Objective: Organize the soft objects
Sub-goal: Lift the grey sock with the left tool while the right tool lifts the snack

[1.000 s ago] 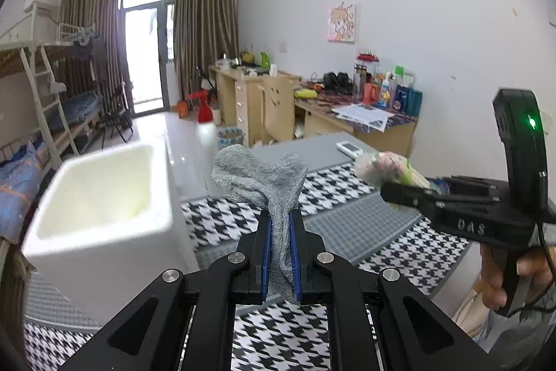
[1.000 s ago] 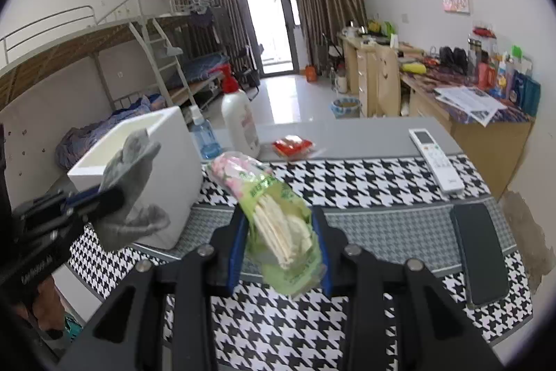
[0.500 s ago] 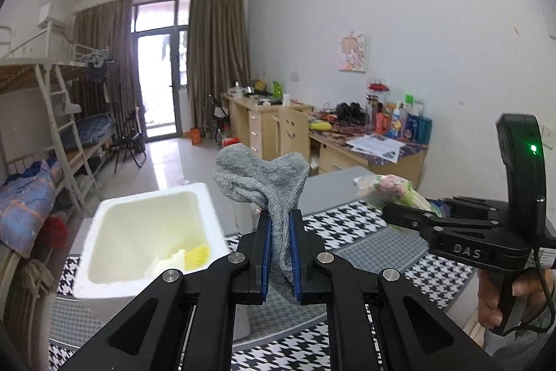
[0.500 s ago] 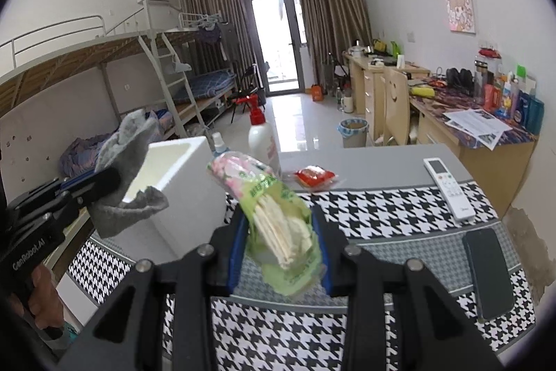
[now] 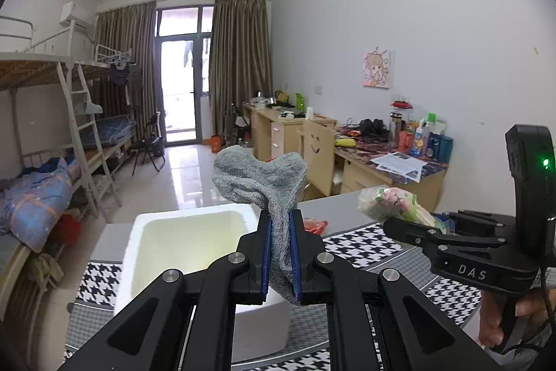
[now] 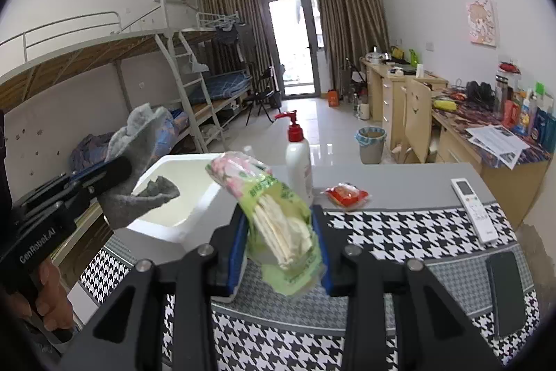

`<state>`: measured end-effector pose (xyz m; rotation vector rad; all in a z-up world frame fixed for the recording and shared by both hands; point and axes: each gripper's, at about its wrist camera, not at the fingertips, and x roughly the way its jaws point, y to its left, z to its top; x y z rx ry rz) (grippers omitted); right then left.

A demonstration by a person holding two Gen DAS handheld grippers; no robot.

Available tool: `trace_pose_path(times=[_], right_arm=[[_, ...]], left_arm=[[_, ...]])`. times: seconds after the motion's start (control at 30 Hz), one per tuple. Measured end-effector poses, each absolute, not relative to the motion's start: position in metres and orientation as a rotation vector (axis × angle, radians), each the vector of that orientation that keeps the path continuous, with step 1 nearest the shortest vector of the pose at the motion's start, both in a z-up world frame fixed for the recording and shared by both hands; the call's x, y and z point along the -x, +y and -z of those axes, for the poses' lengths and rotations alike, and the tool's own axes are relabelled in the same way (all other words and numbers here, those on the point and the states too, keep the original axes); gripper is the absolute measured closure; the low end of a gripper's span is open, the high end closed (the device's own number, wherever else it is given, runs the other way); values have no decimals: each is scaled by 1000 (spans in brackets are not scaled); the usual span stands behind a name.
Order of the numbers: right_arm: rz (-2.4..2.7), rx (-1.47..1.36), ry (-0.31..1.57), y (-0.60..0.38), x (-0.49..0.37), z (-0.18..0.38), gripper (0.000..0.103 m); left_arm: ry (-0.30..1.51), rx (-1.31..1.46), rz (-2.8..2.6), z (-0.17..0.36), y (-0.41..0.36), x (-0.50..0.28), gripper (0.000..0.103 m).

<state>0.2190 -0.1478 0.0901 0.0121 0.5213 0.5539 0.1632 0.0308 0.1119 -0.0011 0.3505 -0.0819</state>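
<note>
My left gripper (image 5: 280,252) is shut on a grey sock (image 5: 264,179) and holds it above the near right rim of a white foam box (image 5: 166,225). In the right wrist view the sock (image 6: 139,141) hangs over the box (image 6: 194,197) at the left. My right gripper (image 6: 279,252) is shut on a green and pink pack of tissues (image 6: 278,214), held above the houndstooth tablecloth (image 6: 399,232) to the right of the box. The pack also shows in the left wrist view (image 5: 389,204).
On the table stand a white pump bottle (image 6: 299,159), a red snack packet (image 6: 347,195), a white remote (image 6: 474,209) and a black phone (image 6: 505,292). Bunk beds (image 6: 104,65) stand at the left and cluttered desks (image 6: 486,127) along the right wall.
Both grippers have risen. The left gripper has carried the sock from beside the box to above its near right rim. The right gripper still holds the tissue pack.
</note>
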Motion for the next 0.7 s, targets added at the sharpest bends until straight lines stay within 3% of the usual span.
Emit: trace_pose_path(times=[0.7], right_arm=[[-698,29,550,-81,-235,-88,63]], left_arm=[[349,10,-42,-111,81,-163,92]])
